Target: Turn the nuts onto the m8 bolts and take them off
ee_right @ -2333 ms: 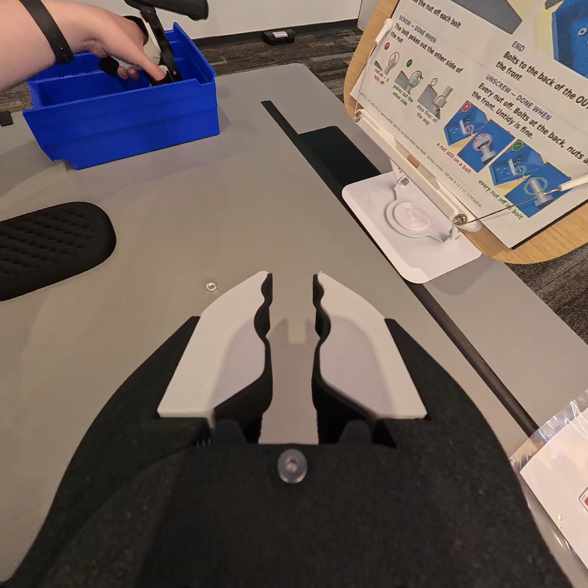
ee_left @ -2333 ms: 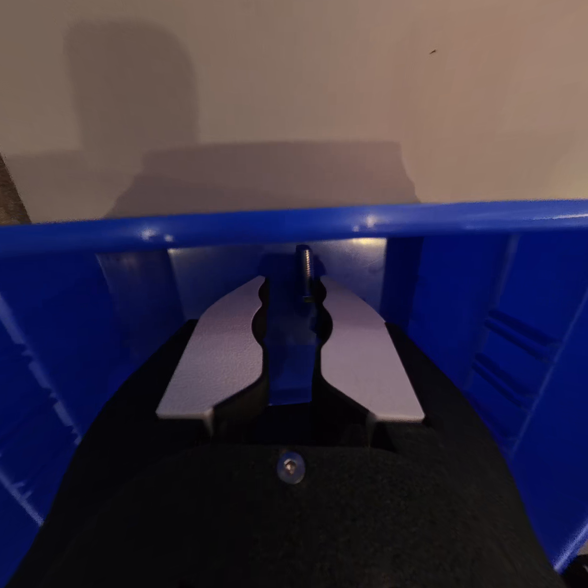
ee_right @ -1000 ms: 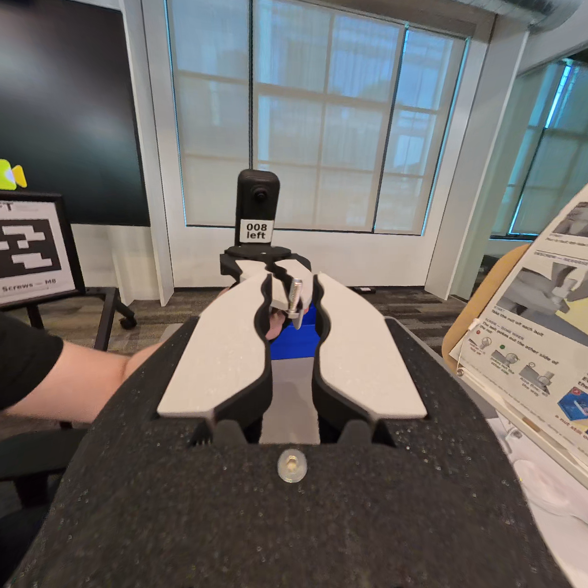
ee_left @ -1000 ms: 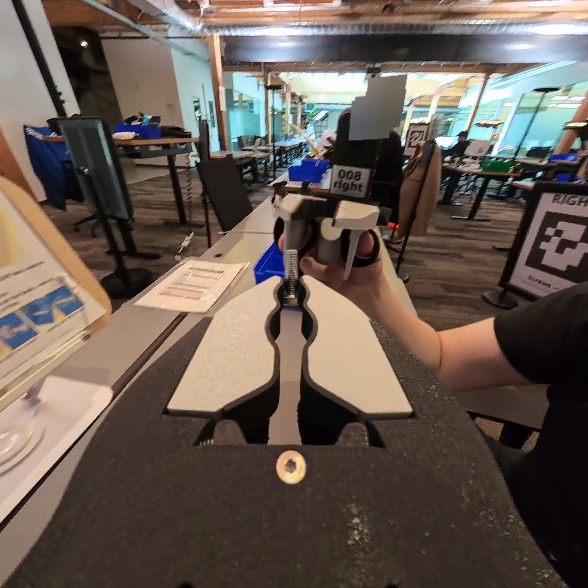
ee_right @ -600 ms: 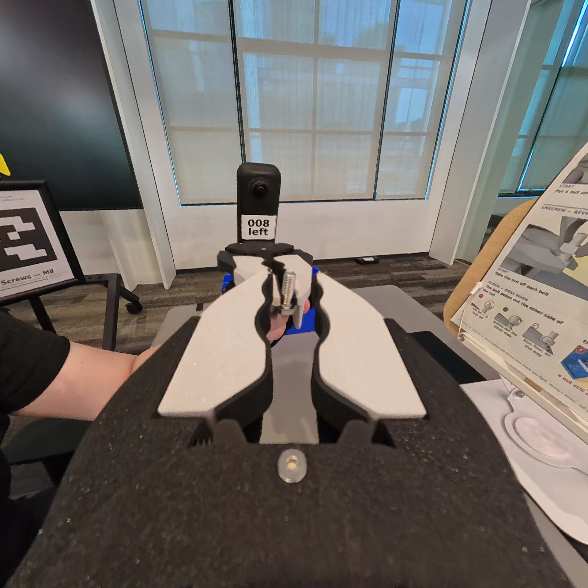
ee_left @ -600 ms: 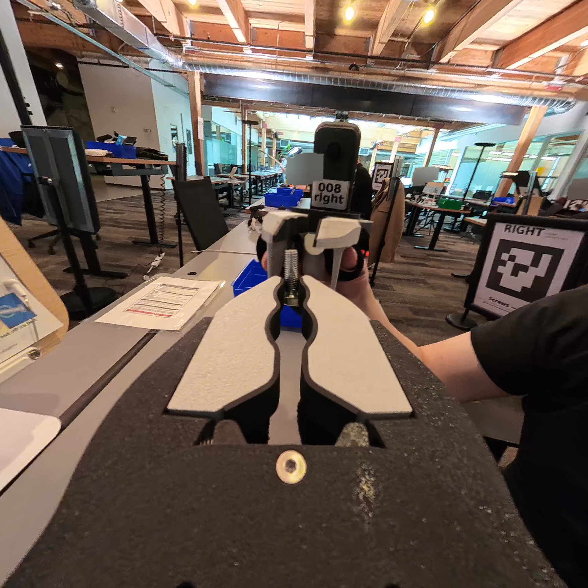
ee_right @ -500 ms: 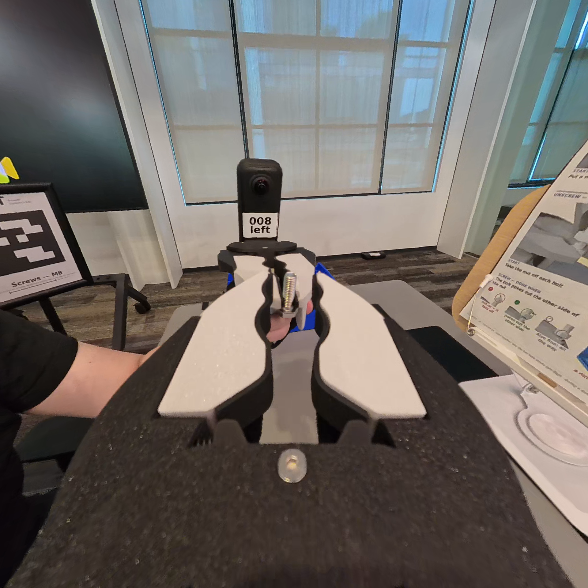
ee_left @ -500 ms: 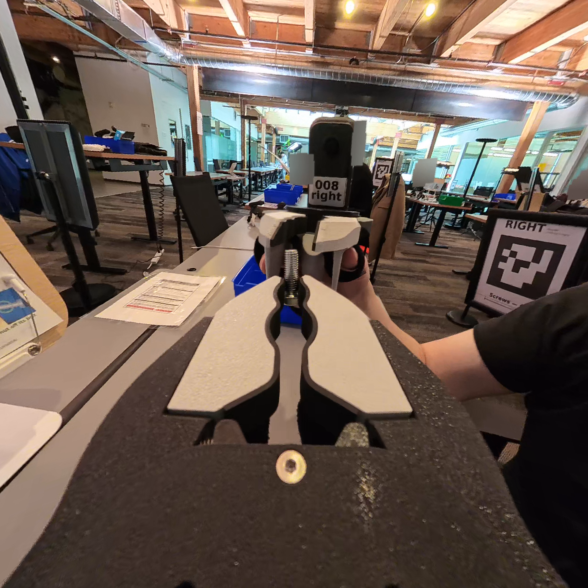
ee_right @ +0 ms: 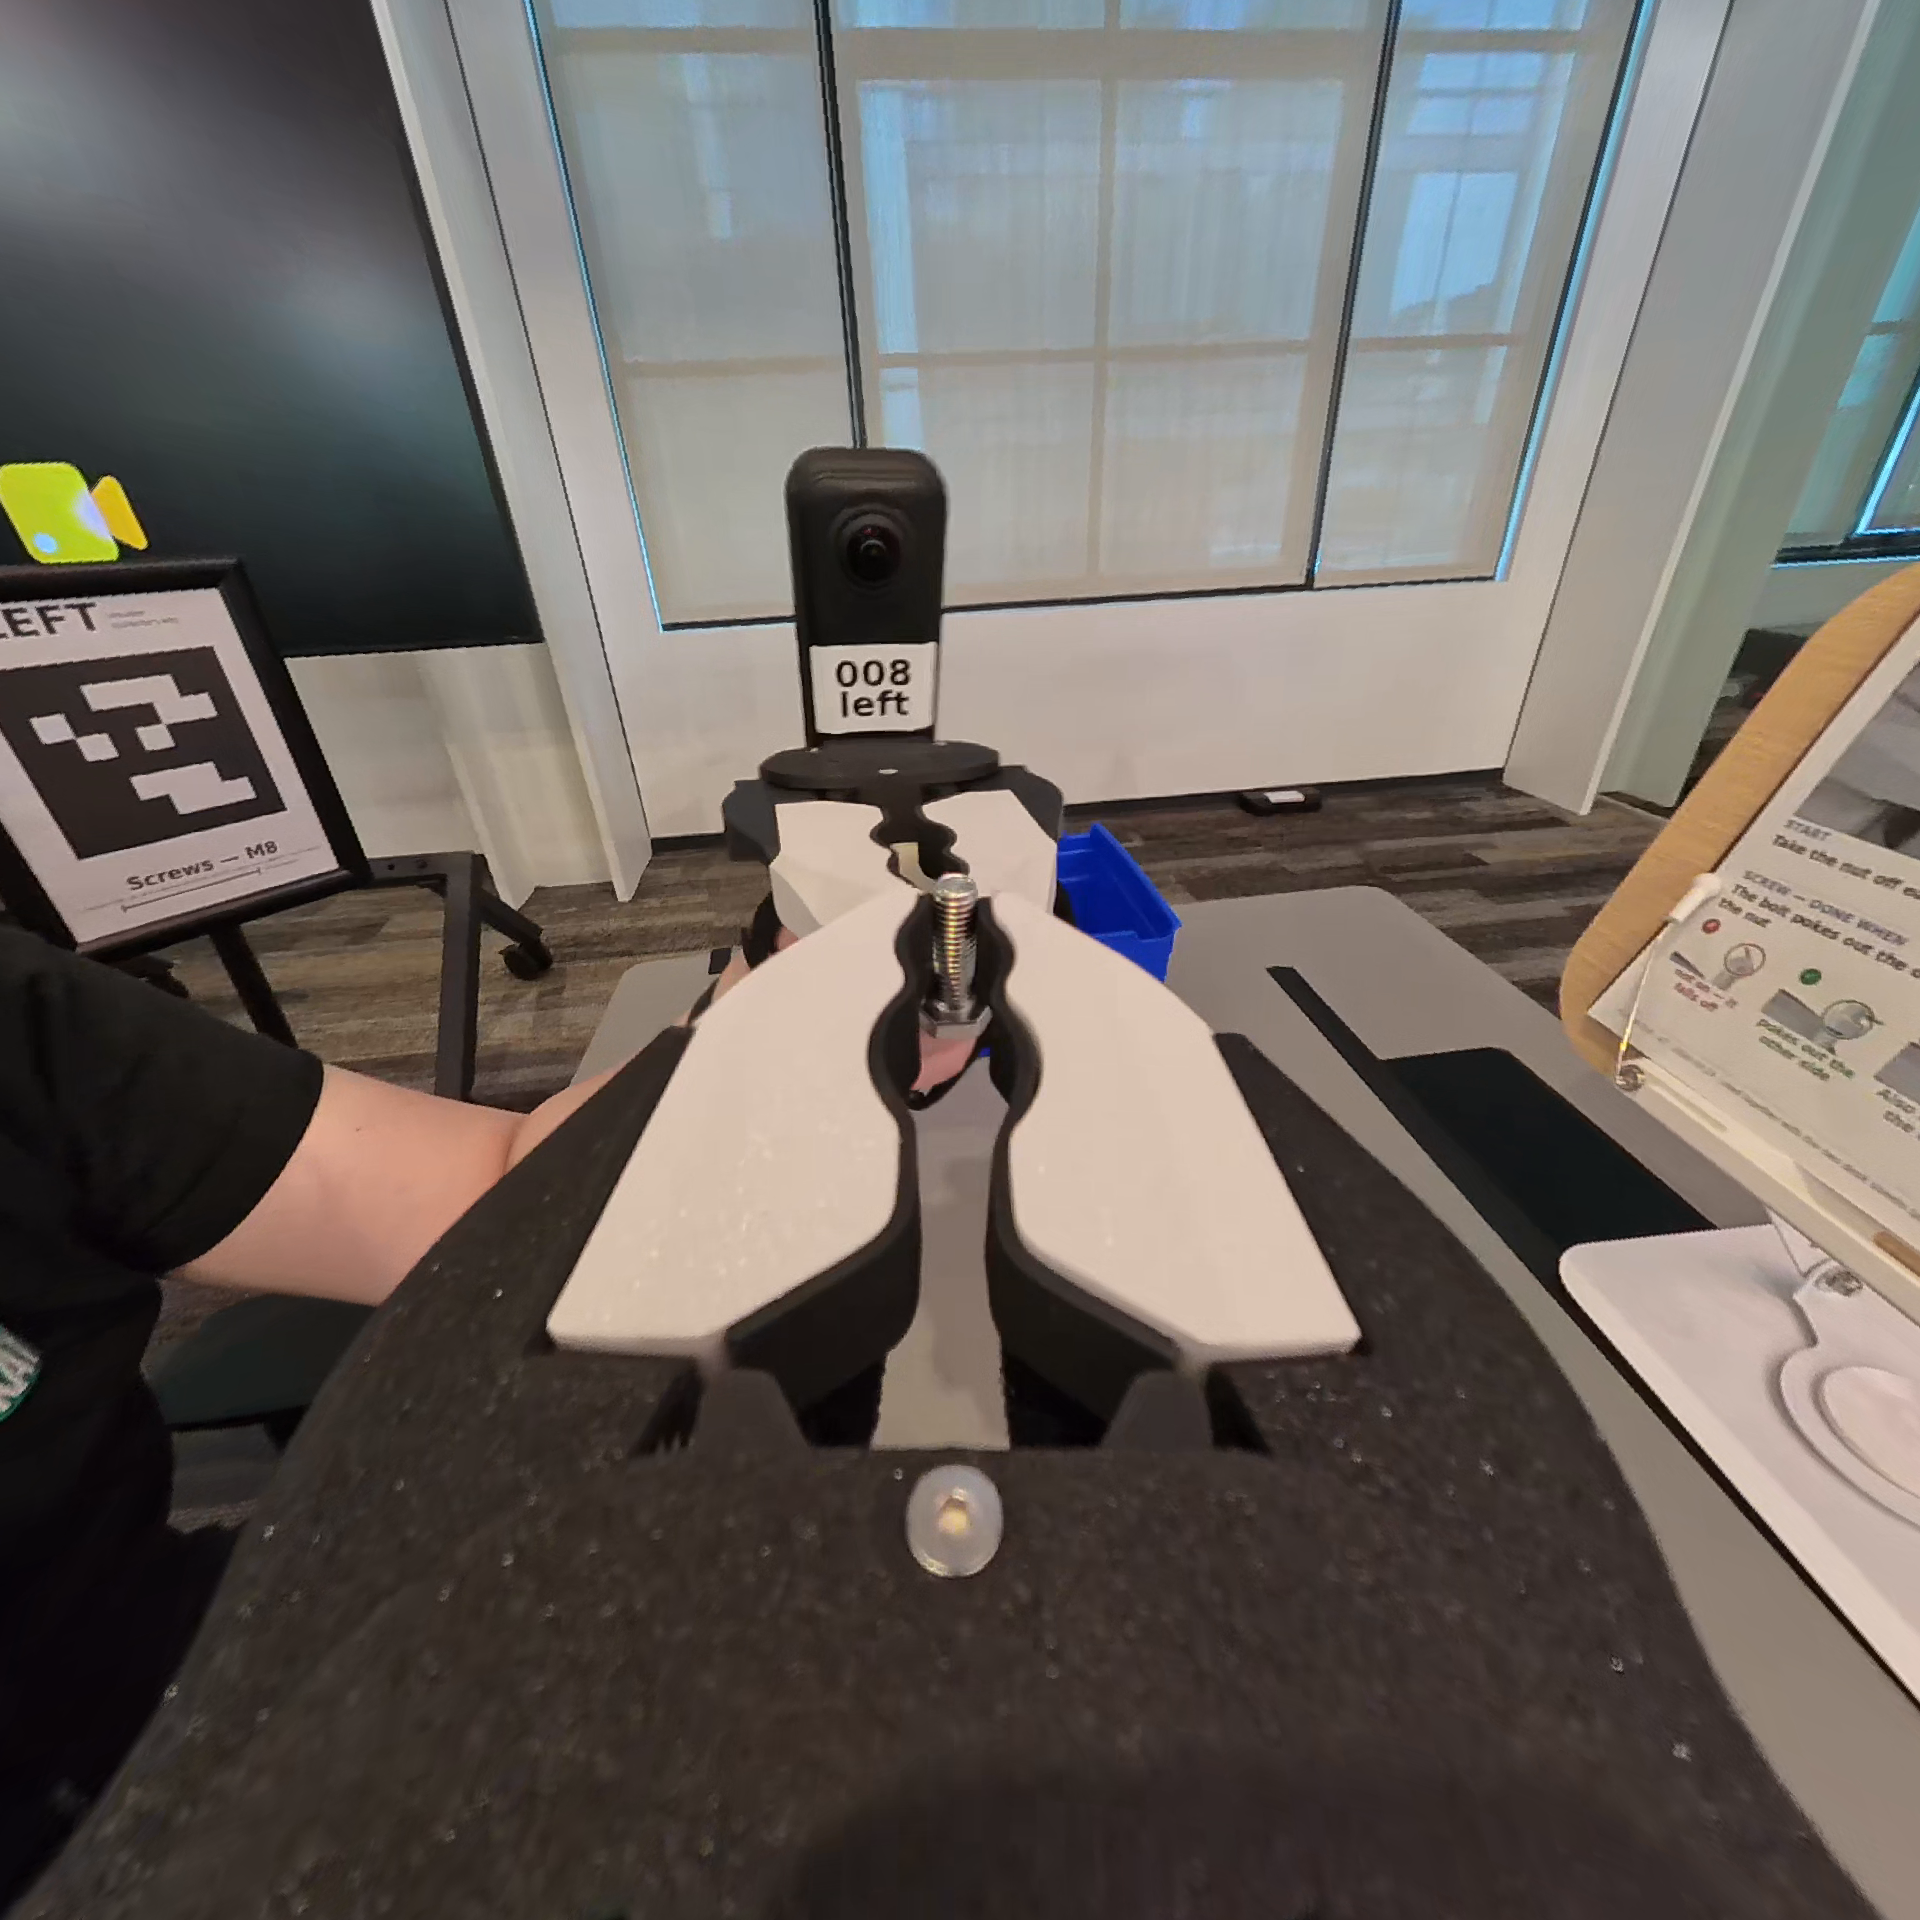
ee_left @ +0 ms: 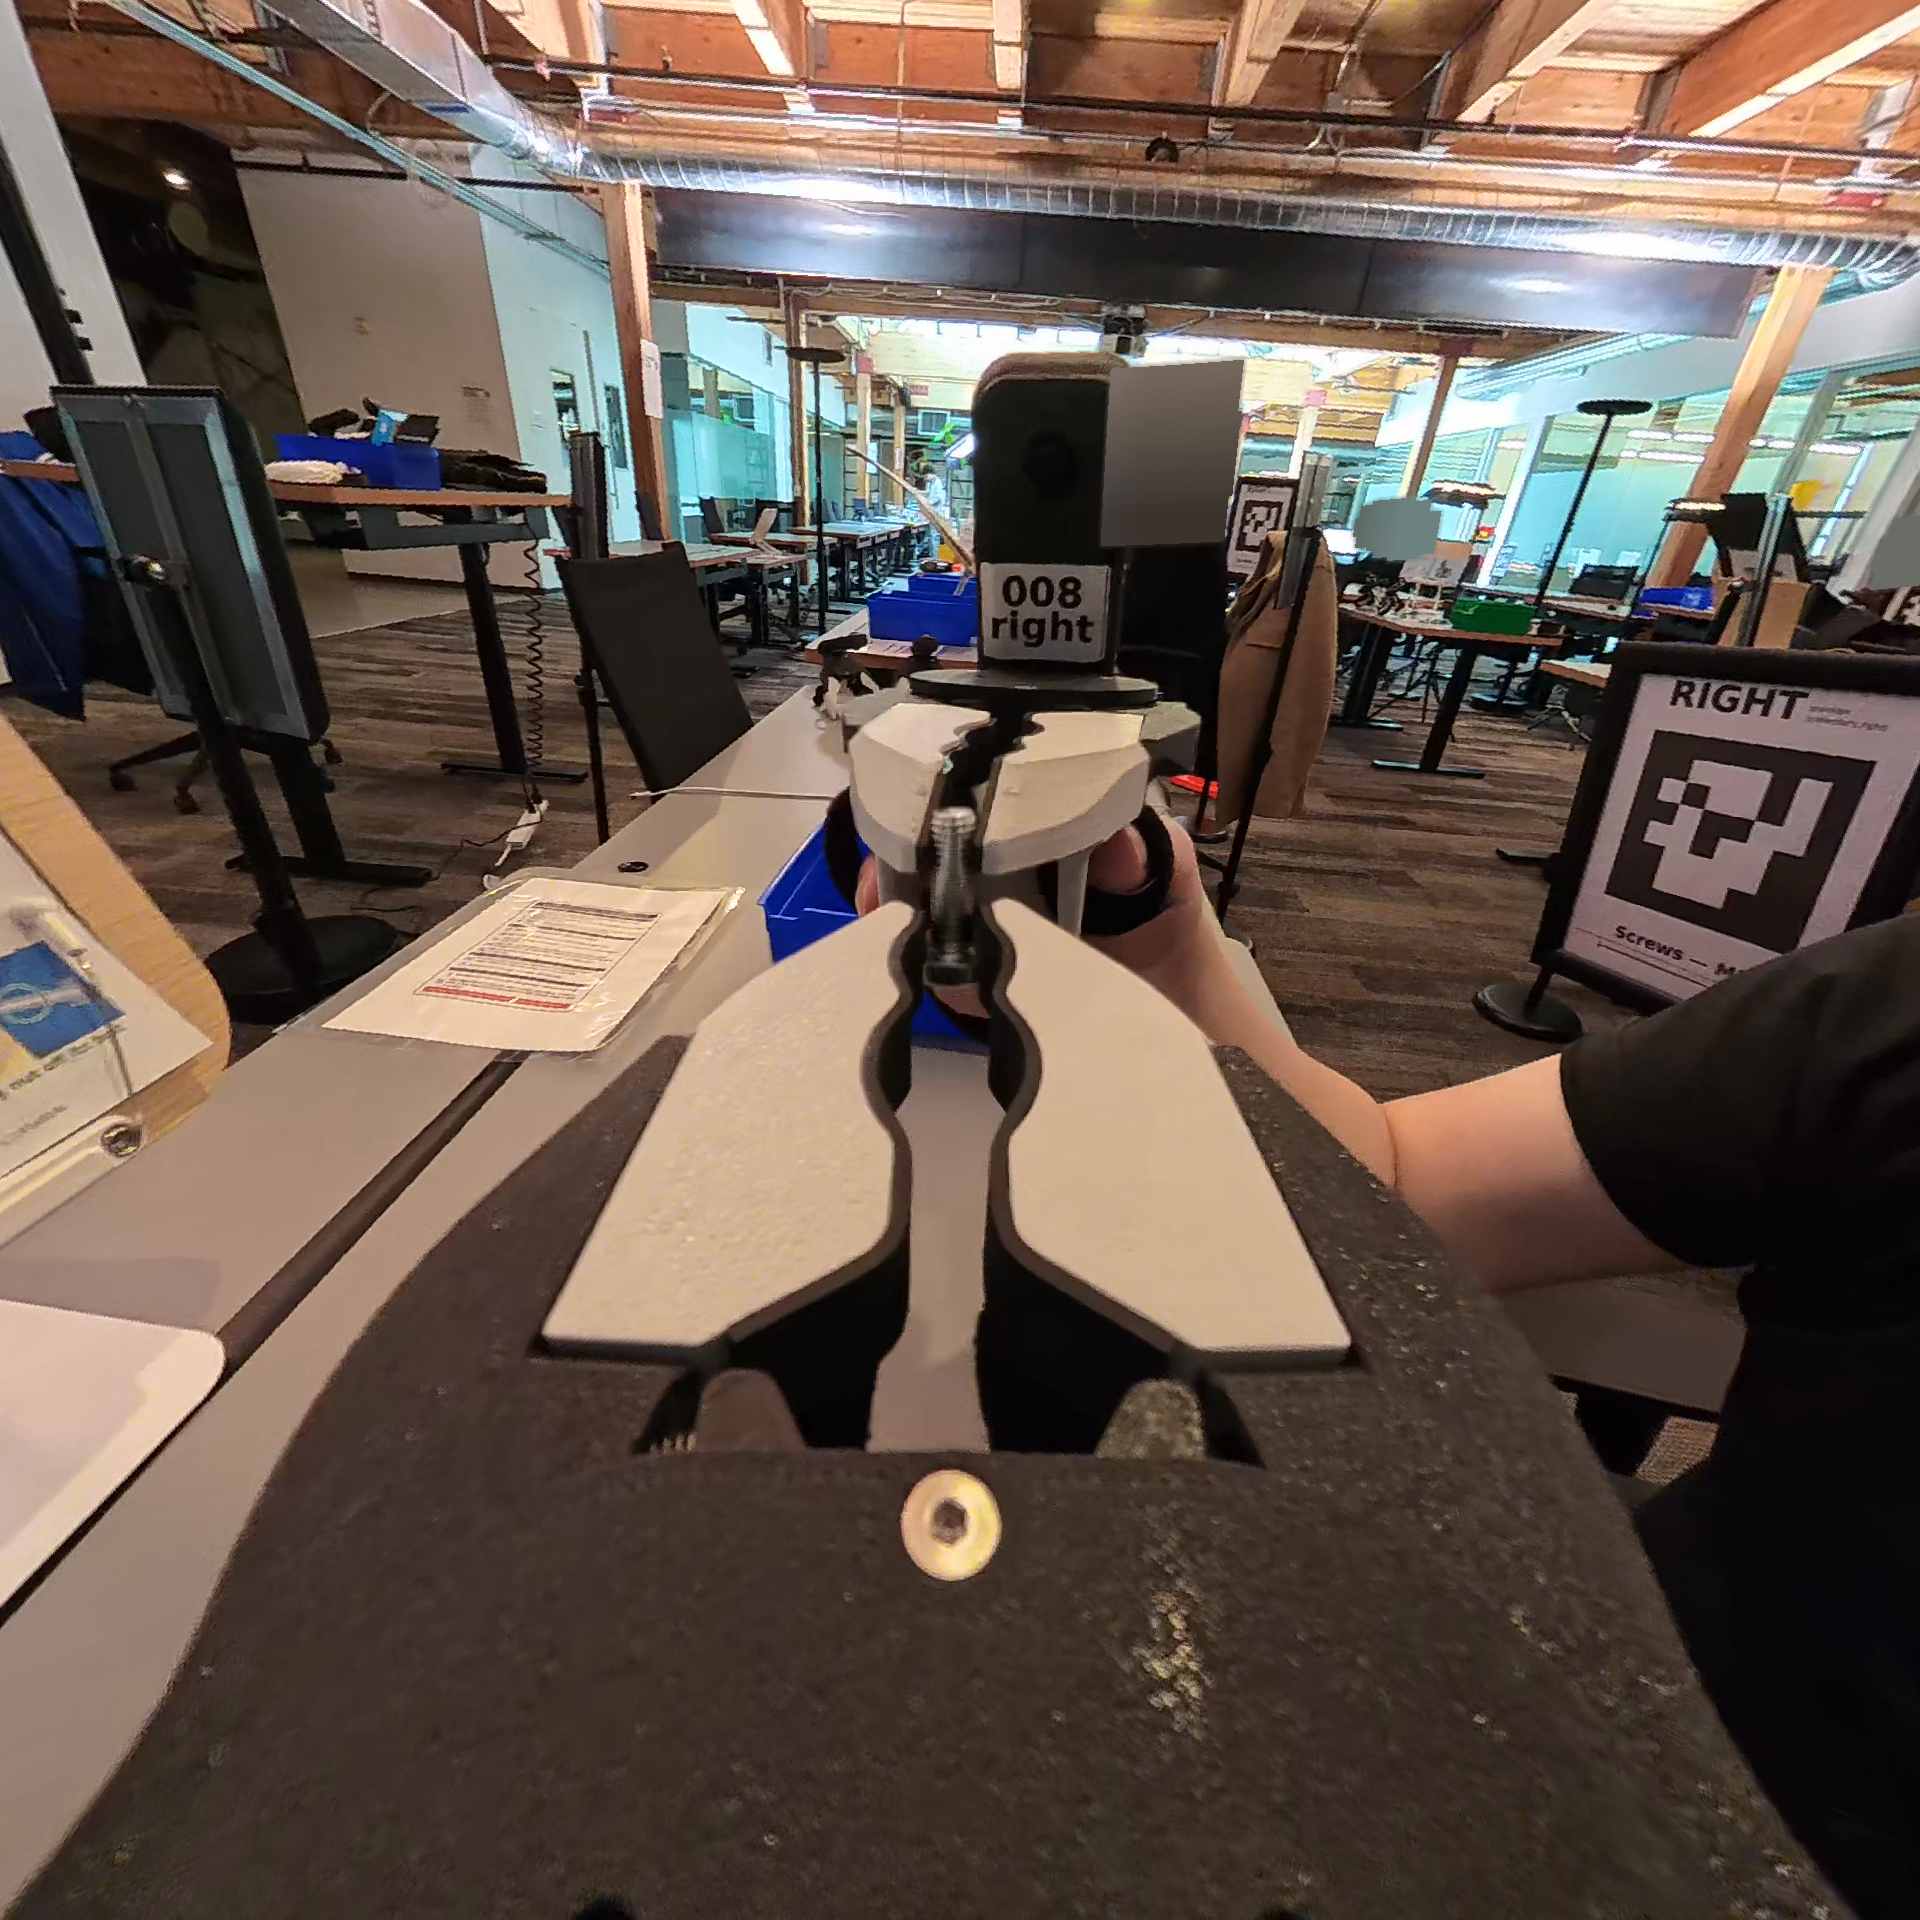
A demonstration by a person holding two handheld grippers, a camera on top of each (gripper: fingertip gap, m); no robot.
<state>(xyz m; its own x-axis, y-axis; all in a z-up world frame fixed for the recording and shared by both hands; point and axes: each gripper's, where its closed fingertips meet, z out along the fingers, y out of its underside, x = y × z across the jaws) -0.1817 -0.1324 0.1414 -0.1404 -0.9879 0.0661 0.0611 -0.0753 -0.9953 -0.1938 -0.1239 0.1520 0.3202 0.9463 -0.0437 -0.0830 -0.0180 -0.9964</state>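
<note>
A silver bolt (ee_left: 951, 894) stands upright, threads up, with a hex piece at its lower end; whether that is the head or a nut I cannot tell. My left gripper (ee_left: 954, 920) is shut on that lower end, above the grey table. My right gripper (ee_left: 971, 800) faces it head-on. In the right wrist view the bolt (ee_right: 953, 956) stands between my right gripper's (ee_right: 951, 920) fingertips, whose jaws sit close on either side of the shank; contact is not visible. The left gripper (ee_right: 914, 862) shows just behind.
A blue bin (ee_right: 1117, 904) stands on the grey table (ee_right: 1351, 935) behind the grippers and also shows in the left wrist view (ee_left: 821, 920). An instruction board (ee_right: 1766, 935) on a white base (ee_right: 1662, 1299) stands at the right. A laminated sheet (ee_left: 540, 961) lies on the table. My two grippers' fingertips are within a few centimetres of each other.
The left gripper took the bolt out of the blue bin and raised it. The right gripper rose from the table, moved in around the shank, and its jaws have narrowed.
</note>
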